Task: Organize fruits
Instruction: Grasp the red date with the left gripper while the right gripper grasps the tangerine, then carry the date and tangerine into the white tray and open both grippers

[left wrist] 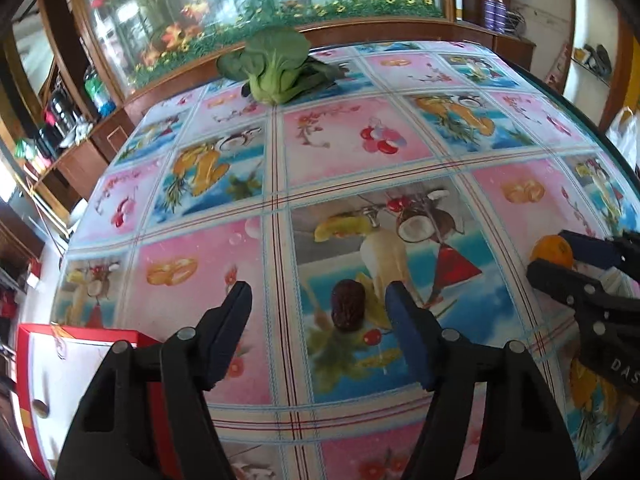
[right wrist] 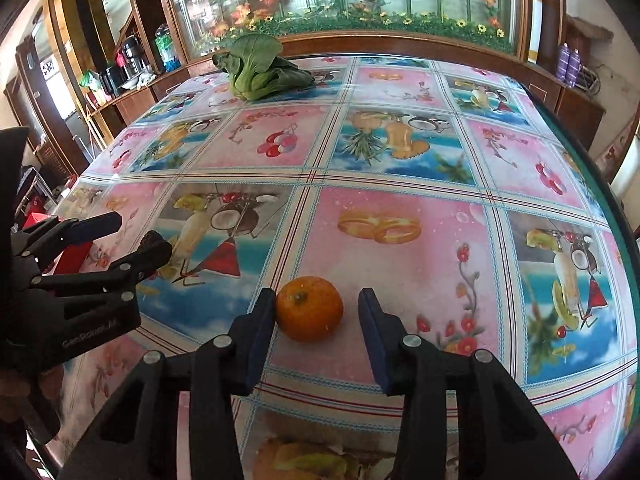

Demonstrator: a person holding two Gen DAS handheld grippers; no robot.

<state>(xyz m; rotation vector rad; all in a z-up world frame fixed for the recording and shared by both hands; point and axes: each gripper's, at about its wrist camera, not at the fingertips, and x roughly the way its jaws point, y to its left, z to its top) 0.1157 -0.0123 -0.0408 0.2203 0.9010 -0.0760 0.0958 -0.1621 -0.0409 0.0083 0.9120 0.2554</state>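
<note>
While the left gripper straddles a date untouched, only the right wrist view shows the right gripper gaping around the orange.

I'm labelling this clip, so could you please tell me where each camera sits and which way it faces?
Left wrist: on the left gripper, angled down at the red date; its own fingers show.
Right wrist: on the right gripper, angled down at the orange; its own fingers show.
Shared: the bok choy, the tablecloth, each other's gripper.
</note>
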